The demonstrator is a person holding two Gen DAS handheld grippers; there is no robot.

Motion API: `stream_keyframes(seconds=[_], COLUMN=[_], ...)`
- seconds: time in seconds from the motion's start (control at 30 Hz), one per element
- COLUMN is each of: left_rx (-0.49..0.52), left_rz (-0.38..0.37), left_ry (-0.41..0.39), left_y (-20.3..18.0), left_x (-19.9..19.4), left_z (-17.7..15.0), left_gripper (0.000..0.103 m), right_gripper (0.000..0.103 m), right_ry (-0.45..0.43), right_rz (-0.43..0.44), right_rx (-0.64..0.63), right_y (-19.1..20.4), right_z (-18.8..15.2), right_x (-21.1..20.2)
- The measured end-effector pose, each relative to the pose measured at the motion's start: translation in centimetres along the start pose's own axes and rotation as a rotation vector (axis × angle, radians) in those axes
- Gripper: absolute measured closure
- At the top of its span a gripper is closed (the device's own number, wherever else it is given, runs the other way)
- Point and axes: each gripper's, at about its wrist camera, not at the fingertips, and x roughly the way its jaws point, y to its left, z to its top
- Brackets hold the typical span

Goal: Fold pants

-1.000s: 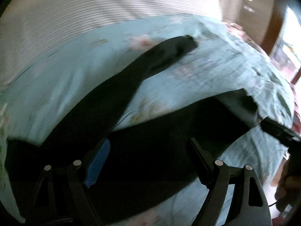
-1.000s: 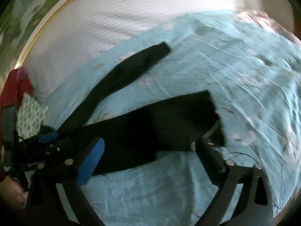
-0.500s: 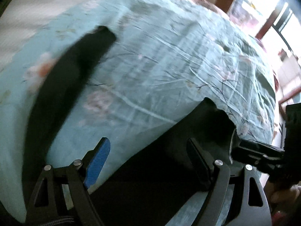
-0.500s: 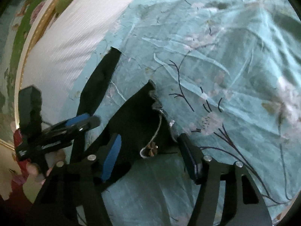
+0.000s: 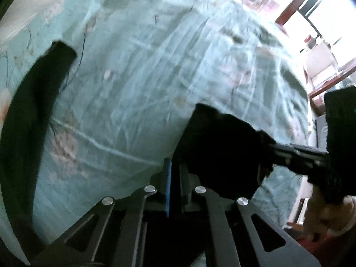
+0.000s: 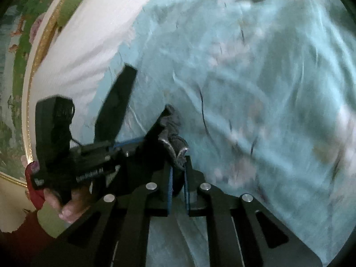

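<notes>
The black pants [image 5: 218, 146] lie on a teal floral bedspread [image 5: 144, 77]. One leg [image 5: 33, 93] stretches along the left in the left wrist view; it also shows in the right wrist view [image 6: 115, 109]. My left gripper [image 5: 174, 173] is shut on the pants' edge near the waist. My right gripper [image 6: 178, 173] is shut on the bunched waistband [image 6: 173, 138], where a light drawstring shows. Each gripper appears in the other's view, the right one [image 5: 300, 155] and the left one [image 6: 93, 162], pinching the same raised edge.
A white ribbed headboard or pillow [image 6: 84, 33] lies beyond the bedspread, with a gold-framed green wall [image 6: 22, 55] behind. A bright window and wooden furniture [image 5: 311, 22] stand past the bed's far right side.
Both grippers have closed from open onto the pants' waist edge and drawn near each other. The waist fabric is now bunched and lifted off the bedspread.
</notes>
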Motion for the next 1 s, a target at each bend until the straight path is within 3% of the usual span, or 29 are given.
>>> stream_keyframes(seconds=[0.07,0.17,0.3,0.33,0.4,0.47,0.57,0.7,0.73,1.0], left_rx=[-0.035,-0.061,-0.118,-0.129,-0.165,-0.22,-0.305,-0.429,-0.457,-0.523], left_rz=[-0.01,0.046,0.053,0.075,0.102,0.151,0.271,0.432,0.465,0.532], left_ry=[-0.004,0.019,-0.034,-0.061,-0.092,-0.125,-0.168,-0.185,-0.179,-0.135], left_y=[0.3,0.4,1.1,1.5,2.3,4.2,7.4,11.2,12.1,16.1], left_x=[0.4,2.0,0.0,-1.0,-2.5,-4.7,-7.5,-9.5,-9.7,-9.1], left_z=[0.5,0.3,0.1,-0.2,-0.7,-1.7,-3.5,-5.2,-5.4,-6.3], left_gripper=[0.099,0.098,0.087,0.077,0.069,0.07,0.067,0.043,0.043,0.041], right_gripper=[0.094,0.094,0.089,0.082,0.068,0.056,0.055,0.055,0.055,0.055], right_ry=[-0.005,0.044,0.066,0.059,0.023,-0.011,-0.011,0.025,0.037,0.188], right_rz=[-0.025,-0.09,-0.094,-0.103,-0.124,-0.101,-0.07,-0.008,0.009,-0.012], right_rx=[-0.039,-0.079,-0.047,-0.045,-0.048,-0.054,-0.089,-0.112,-0.114,-0.227], right_y=[0.3,0.1,-0.3,-0.2,0.1,0.6,2.3,5.6,6.2,14.1], right_z=[1.3,1.4,1.5,1.6,2.4,3.6,5.3,7.3,8.1,13.5], right_x=[-0.3,0.9,0.7,0.3,-0.8,-1.6,-1.2,2.0,2.9,10.5])
